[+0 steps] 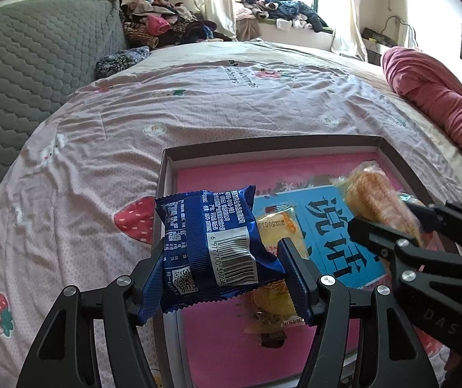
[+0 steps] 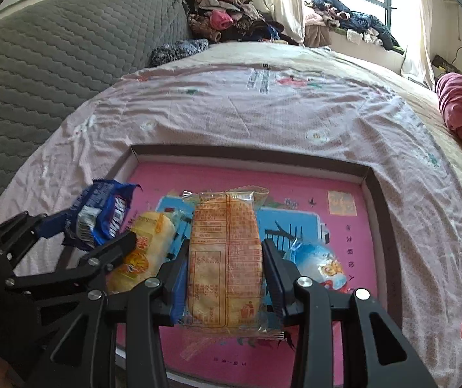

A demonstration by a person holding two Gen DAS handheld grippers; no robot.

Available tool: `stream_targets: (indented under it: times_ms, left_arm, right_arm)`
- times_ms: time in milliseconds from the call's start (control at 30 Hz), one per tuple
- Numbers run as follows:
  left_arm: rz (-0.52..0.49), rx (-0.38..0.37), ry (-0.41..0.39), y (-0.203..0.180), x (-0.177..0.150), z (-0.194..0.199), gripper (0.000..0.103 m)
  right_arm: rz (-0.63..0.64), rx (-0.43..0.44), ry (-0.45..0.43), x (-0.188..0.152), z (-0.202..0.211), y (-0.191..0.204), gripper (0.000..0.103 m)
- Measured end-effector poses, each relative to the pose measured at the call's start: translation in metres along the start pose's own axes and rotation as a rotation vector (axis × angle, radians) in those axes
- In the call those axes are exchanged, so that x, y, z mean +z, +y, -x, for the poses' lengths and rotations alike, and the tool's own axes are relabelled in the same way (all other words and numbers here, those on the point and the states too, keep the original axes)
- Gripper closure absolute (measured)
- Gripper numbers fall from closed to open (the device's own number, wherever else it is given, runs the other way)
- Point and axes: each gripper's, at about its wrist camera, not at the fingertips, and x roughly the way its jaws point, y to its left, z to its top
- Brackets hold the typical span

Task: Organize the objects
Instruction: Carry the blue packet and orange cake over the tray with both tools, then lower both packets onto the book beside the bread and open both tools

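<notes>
Black plastic fingers of the left gripper [image 1: 221,271] come in from the near edge of its view and point forward and downward; they clamp a blue snack packet [image 1: 211,242] by its two sides. The packet is held in the air over the near left corner of the shallow box [image 1: 265,151], partly over the wall and partly over the pink bedsheet [image 1: 101,148]. Its barcode face looks up at the camera, and its long axis runs away from the gripper, toward the far side, a little tilted to the left.

The right gripper [image 2: 224,268] has the same pose, pointing forward and down, just to the right of the left one. Its jaws are closed on an orange snack packet [image 2: 226,258] in clear wrapper. This packet stands lengthwise between the fingers, its long axis pointing to the far wall of the box, printed text face up. It hangs above the pink and blue floor of the box.

Inside the box, near the grippers, lie a yellow packet [image 2: 148,252] on the left and a white-blue packet [image 2: 320,260] on the right. Beyond the box the sheet continues to a grey quilted headboard [image 1: 37,64] far left, and a heap of clothes [image 1: 166,26] lies behind.
</notes>
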Motion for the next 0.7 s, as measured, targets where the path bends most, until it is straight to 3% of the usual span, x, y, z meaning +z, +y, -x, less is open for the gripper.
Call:
stream_targets:
  times_ms: [700]
  left_arm:
    - [-0.01,-0.005,-0.006,-0.002,-0.003,-0.004,0.036]
  right_arm:
    - [0.023,-0.044,0.026,-0.007,-0.013,-0.003,0.061]
